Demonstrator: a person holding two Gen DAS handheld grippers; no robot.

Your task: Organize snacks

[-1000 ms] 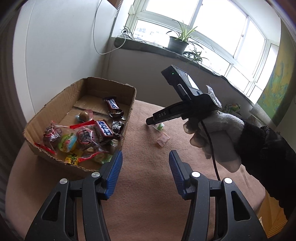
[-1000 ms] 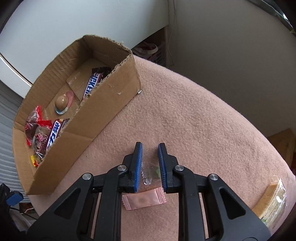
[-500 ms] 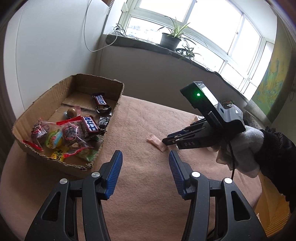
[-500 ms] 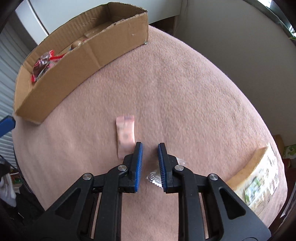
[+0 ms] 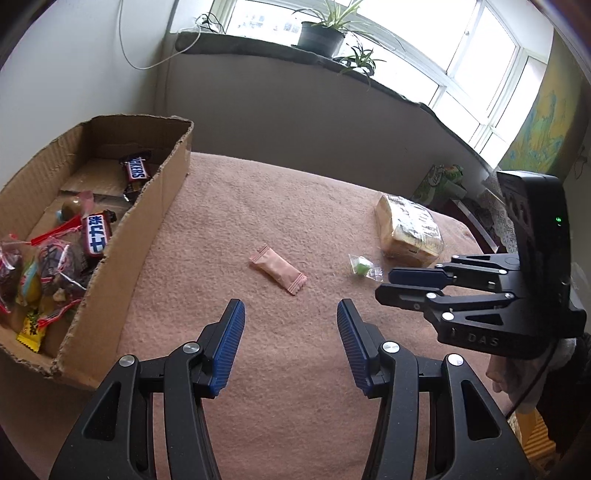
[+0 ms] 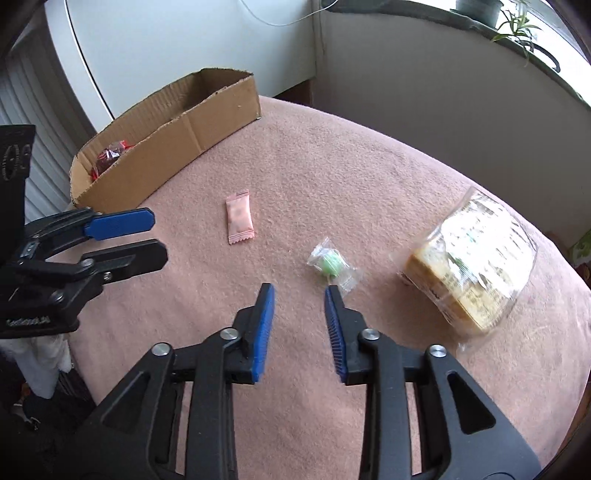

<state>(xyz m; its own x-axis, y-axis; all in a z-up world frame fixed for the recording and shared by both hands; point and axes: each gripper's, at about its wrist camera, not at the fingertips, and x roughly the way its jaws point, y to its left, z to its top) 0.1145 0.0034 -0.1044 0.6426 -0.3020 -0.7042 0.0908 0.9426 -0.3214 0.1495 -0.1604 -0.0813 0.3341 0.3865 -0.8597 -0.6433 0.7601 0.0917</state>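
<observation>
A cardboard box (image 5: 159, 206) with several wrapped snacks stands at the left; it also shows in the right wrist view (image 6: 192, 129). A pink sachet (image 5: 277, 268) (image 6: 239, 218) and a clear-wrapped green candy (image 5: 364, 266) (image 6: 330, 263) lie on the pink cloth. A bagged cracker pack (image 5: 408, 230) (image 6: 476, 258) lies at the right. My left gripper (image 5: 290, 325) is open and empty, just short of the sachet. My right gripper (image 6: 299, 295) is open and empty, with the green candy just beyond its right fingertip.
The table is covered by a pink cloth (image 5: 295, 387) that drops off at its edges. A windowsill with potted plants (image 5: 321, 33) runs behind. A green packet (image 5: 441, 179) sits off the table's far right.
The right gripper has opened, let go of the green candy onto the cloth, and drawn back to the right. The left gripper has swung toward the pink sachet.
</observation>
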